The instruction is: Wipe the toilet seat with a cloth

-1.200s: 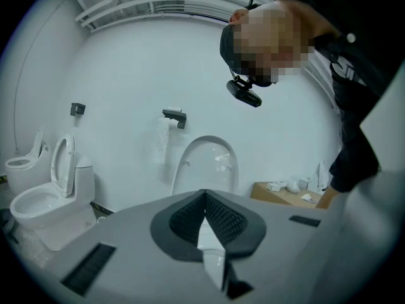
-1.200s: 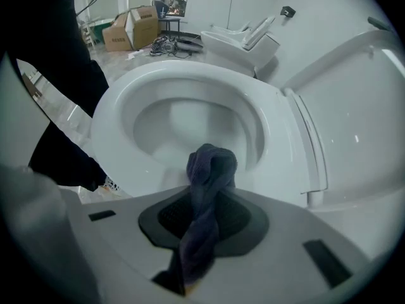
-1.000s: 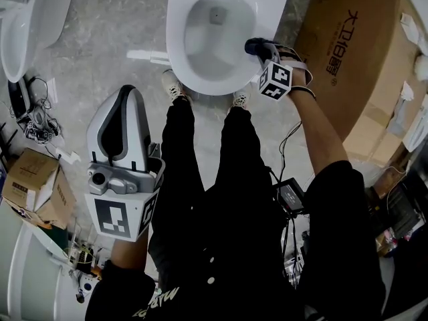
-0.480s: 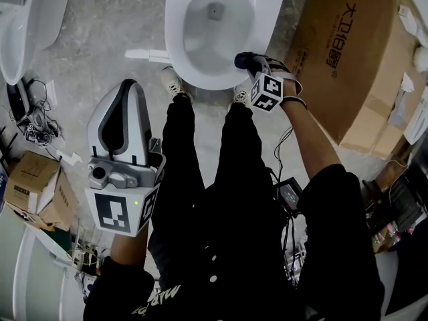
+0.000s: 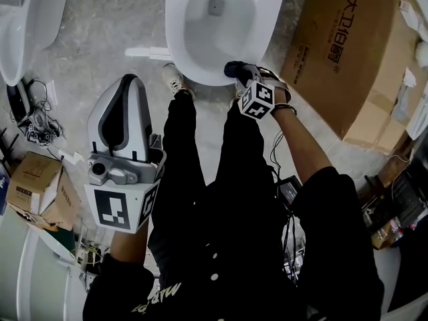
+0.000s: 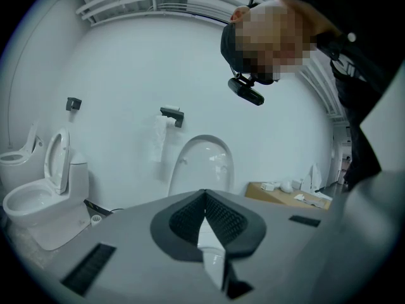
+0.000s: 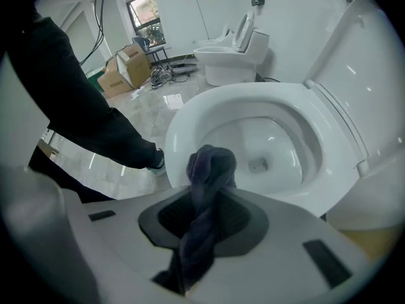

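Note:
The white toilet seat (image 5: 175,25) rings the bowl at the top of the head view, with its lid (image 7: 370,75) raised. My right gripper (image 5: 235,69) is shut on a dark cloth (image 5: 234,66), which rests at the seat's front right rim. In the right gripper view the twisted cloth (image 7: 209,170) sticks out past the jaws over the seat (image 7: 183,128). My left gripper (image 5: 127,85) hangs well clear of the toilet on the left, over the floor. Its jaws (image 6: 204,198) are shut with nothing between them and point at a wall.
A large cardboard box (image 5: 348,52) stands close on the toilet's right. The person's legs and shoes (image 5: 175,82) stand at the bowl's front. A second toilet (image 5: 27,25), cables (image 5: 33,119) and a small carton (image 5: 30,186) lie to the left.
My right gripper has slid the cloth along the rim from the seat's right side toward its front. The left gripper has stayed in about the same place.

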Tool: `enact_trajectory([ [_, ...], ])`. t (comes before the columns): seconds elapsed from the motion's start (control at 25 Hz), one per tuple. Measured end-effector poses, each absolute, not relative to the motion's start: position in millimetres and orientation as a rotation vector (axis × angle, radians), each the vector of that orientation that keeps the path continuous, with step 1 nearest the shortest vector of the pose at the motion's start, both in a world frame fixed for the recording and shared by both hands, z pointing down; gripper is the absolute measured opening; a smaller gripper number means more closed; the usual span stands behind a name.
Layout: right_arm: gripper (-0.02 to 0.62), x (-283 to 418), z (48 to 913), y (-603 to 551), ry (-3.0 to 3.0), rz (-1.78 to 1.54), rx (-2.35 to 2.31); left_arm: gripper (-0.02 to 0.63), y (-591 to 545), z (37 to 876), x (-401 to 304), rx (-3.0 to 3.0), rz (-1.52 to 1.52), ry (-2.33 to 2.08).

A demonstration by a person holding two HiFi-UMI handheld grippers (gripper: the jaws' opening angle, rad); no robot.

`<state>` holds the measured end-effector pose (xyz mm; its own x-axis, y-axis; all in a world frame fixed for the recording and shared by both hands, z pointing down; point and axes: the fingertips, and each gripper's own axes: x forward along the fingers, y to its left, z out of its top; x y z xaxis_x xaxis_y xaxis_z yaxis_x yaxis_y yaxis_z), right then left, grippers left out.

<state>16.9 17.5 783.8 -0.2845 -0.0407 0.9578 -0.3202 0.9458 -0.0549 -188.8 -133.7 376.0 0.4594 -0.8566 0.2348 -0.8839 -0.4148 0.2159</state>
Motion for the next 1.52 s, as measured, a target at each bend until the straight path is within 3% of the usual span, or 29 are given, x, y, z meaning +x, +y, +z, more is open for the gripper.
enact_trajectory([
  [1.52,0.084,-110,781,38,-2.013,0.047,-0.029,0.011,-133,390,-225,2.334,0.13,-1.542],
])
